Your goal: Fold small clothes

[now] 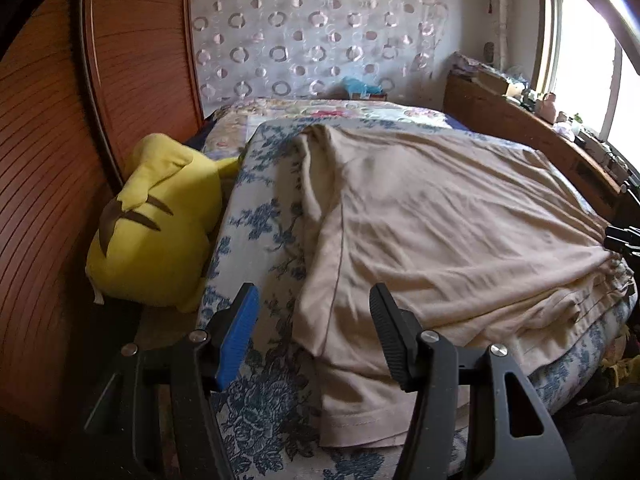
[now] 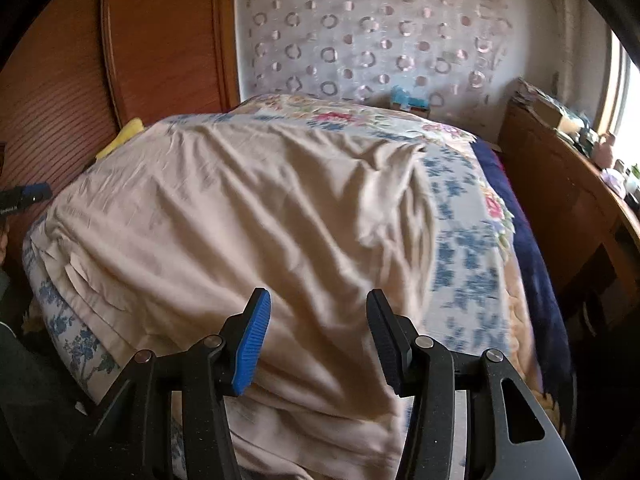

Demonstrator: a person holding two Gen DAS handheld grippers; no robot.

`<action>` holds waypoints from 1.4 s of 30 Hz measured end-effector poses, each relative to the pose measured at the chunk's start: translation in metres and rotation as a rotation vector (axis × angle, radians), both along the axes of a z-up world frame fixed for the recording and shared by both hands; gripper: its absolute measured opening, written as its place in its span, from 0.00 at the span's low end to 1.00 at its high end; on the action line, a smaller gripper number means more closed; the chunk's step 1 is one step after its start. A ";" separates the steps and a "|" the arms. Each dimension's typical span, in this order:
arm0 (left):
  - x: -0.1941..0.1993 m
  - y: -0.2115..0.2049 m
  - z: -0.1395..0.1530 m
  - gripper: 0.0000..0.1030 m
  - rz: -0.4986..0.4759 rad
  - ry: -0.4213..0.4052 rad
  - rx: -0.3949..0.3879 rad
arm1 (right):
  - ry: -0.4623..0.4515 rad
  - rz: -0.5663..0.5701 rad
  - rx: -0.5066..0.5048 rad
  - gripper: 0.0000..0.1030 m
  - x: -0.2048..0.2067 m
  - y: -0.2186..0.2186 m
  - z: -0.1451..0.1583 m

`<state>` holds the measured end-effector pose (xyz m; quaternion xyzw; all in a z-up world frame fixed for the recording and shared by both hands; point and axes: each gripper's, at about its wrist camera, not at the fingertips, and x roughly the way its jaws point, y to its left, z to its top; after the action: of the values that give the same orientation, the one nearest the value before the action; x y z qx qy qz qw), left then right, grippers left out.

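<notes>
A: Where does the beige garment (image 1: 440,232) lie?

B: Spread flat on the bed (image 1: 260,208), over the blue-flowered cover. Taking the garment as the landmark: its long axis runs from the near hem, which hangs over the bed's near edge, away toward the patterned curtain (image 1: 312,28) at the far end. The yellow plush toy (image 1: 152,224) sits off its left side, between the bed and the wooden cupboard (image 1: 48,168).

A: And the claws?

B: Both stand at the near end of the garment, one toward each side. The left gripper (image 1: 314,336) has its jaws parted about halfway, with nothing between the pads. The garment's left edge and seam run right up through the gap, so one finger sits over bare bedcover and the other over cloth.

A: The right one?

B: The right gripper (image 2: 318,340) is parted about as much and also empty. It hovers wholly over cloth (image 2: 260,208), with the garment's right edge lying off to its right, near the flowered cover (image 2: 464,248).

A: So which hand is better placed?

B: I'd judge the left, since it straddles an edge already. The right would need to shift outward toward its side edge, or simply pinch the near hem beneath it. Any fold likely carries the near end away along that long axis, or a side across it.
</notes>
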<state>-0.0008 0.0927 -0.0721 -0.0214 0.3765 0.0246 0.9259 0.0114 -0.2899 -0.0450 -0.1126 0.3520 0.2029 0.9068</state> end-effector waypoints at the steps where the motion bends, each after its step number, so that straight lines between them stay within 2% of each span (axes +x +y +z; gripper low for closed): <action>1: 0.000 0.000 -0.003 0.57 0.003 0.006 -0.002 | 0.008 0.008 0.005 0.50 0.001 0.003 -0.003; 13: -0.002 0.000 -0.025 0.57 0.013 0.051 -0.022 | 0.047 0.001 -0.005 0.50 0.020 0.013 -0.021; 17: -0.004 -0.001 -0.025 0.57 0.016 0.038 -0.022 | 0.045 0.003 -0.038 0.54 0.020 0.026 -0.024; 23: -0.008 -0.005 -0.025 0.57 0.007 0.036 -0.028 | 0.036 -0.011 -0.027 0.59 0.020 0.027 -0.028; 27: -0.010 -0.009 -0.023 0.48 -0.012 0.043 -0.052 | 0.030 -0.020 -0.005 0.63 0.017 0.022 -0.030; 34: -0.009 -0.015 -0.024 0.34 -0.025 0.037 -0.044 | 0.028 -0.022 -0.005 0.65 0.016 0.016 -0.029; 37: -0.010 -0.014 -0.024 0.21 -0.026 0.029 -0.050 | 0.028 -0.022 -0.004 0.65 0.016 0.015 -0.029; 38: -0.010 -0.013 -0.024 0.12 -0.030 0.029 -0.058 | 0.027 -0.022 -0.004 0.65 0.016 0.015 -0.029; 39: -0.010 -0.012 -0.024 0.08 -0.033 0.029 -0.068 | 0.027 -0.022 -0.004 0.65 0.016 0.015 -0.029; 42: -0.013 -0.017 -0.017 0.05 -0.049 -0.001 -0.057 | 0.026 -0.023 -0.003 0.66 0.016 0.015 -0.028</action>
<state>-0.0137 0.0759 -0.0895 -0.0384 0.3768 -0.0088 0.9255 0.0270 -0.2745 -0.0728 -0.1073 0.3651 0.1935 0.9043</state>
